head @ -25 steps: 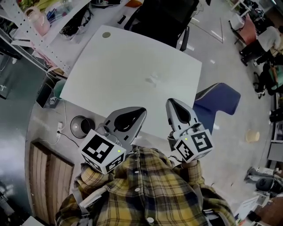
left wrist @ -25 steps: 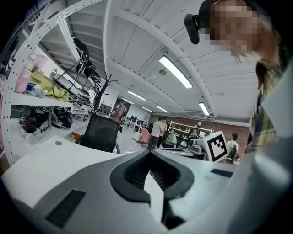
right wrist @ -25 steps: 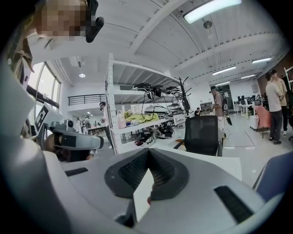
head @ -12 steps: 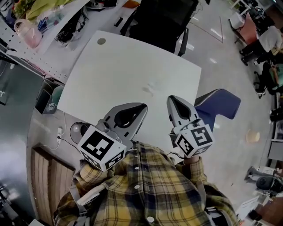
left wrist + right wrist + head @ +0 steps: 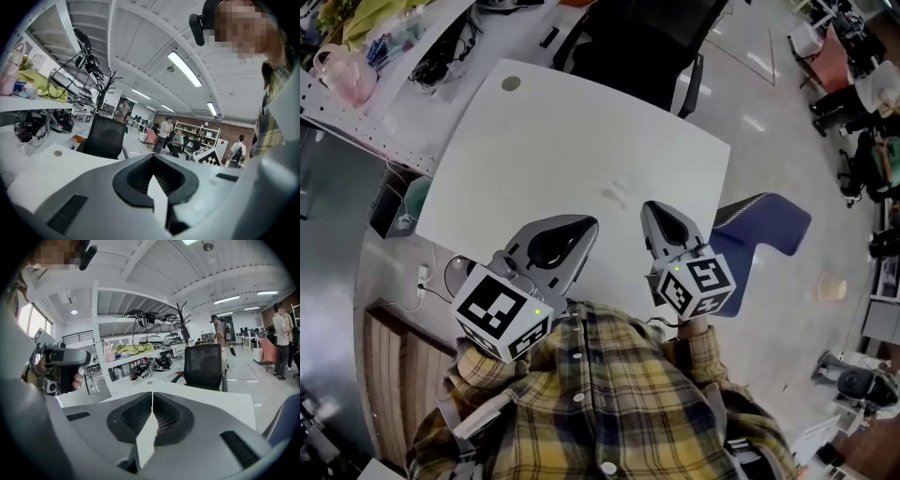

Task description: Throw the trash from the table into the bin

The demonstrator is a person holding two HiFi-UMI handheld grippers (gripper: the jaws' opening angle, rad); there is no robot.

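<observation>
White table [image 5: 534,141] carries 1 small pale scrap [image 5: 620,192] near its middle, just ahead of the left gripper [image 5: 581,223] and right gripper [image 5: 654,208]. Each has its jaws pressed together, holding nothing. Pickup and drop both look undone; the greenish tub [image 5: 416,199] off the table's left edge may be the bin.

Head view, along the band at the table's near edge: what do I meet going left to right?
Teal-green container → left tongs → right tongs → blue chair → pale round thing on the floor.
</observation>
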